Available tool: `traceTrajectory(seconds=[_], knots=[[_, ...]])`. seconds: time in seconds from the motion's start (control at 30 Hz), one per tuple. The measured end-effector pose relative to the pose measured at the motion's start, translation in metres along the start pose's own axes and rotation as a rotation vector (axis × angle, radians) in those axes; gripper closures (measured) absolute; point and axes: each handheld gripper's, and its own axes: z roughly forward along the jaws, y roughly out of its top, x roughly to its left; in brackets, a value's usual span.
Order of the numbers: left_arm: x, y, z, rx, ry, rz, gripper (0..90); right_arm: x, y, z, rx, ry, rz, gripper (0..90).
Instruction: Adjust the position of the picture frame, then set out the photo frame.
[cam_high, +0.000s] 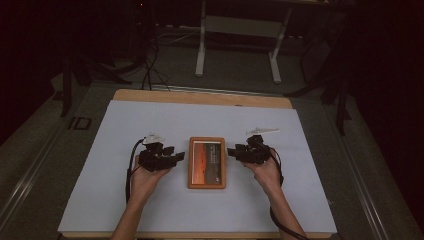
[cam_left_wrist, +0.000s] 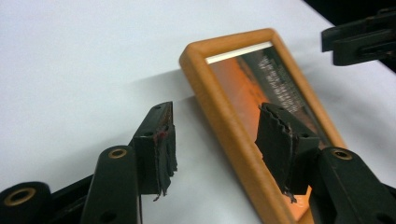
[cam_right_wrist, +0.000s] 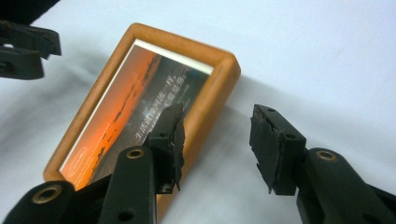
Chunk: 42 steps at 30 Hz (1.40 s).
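An orange wooden picture frame (cam_high: 207, 162) holding a sunset photo lies flat in the middle of the white sheet. My left gripper (cam_high: 179, 157) is just off its left side, pointing at it. In the left gripper view its jaws (cam_left_wrist: 217, 140) are open, one over the sheet and one over the picture frame (cam_left_wrist: 224, 116), pressing nothing. My right gripper (cam_high: 231, 151) is at the frame's right side. Its jaws (cam_right_wrist: 217, 140) are also open across the edge of the picture frame (cam_right_wrist: 210, 100), with nothing gripped. Each gripper view catches the other gripper's tips, right gripper (cam_left_wrist: 359, 37) and left gripper (cam_right_wrist: 25, 46).
A white sheet (cam_high: 150, 120) covers most of the wooden table (cam_high: 200, 96). Beyond the far edge stand the white legs of another table (cam_high: 201, 50), and dark cables (cam_high: 150, 65) lie on the floor. Bare sheet lies all around the frame.
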Motion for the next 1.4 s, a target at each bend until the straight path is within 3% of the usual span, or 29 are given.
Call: traceTrajectory(seconds=[0.13,0.3,0.53,0.73,1.4], knots=[[-0.009,0.001,-0.007,-0.015,-0.017,0.032,47.0,0.012,0.007,-0.001,-0.023,-0.035,-0.095,56.3],[-0.020,-0.001,-0.017,-0.029,-0.012,0.069,46.8,0.018,0.015,0.001,-0.041,-0.046,-0.142,61.4],[-0.025,-0.001,-0.023,-0.045,-0.028,0.068,46.3,0.024,0.024,0.008,-0.058,-0.062,-0.199,89.6],[-0.026,-0.001,-0.022,-0.036,-0.030,0.081,46.6,0.029,0.030,0.019,-0.043,-0.092,-0.238,90.0],[-0.029,-0.003,-0.020,-0.030,-0.027,0.091,46.5,0.026,0.030,0.036,-0.025,-0.117,-0.242,90.0]])
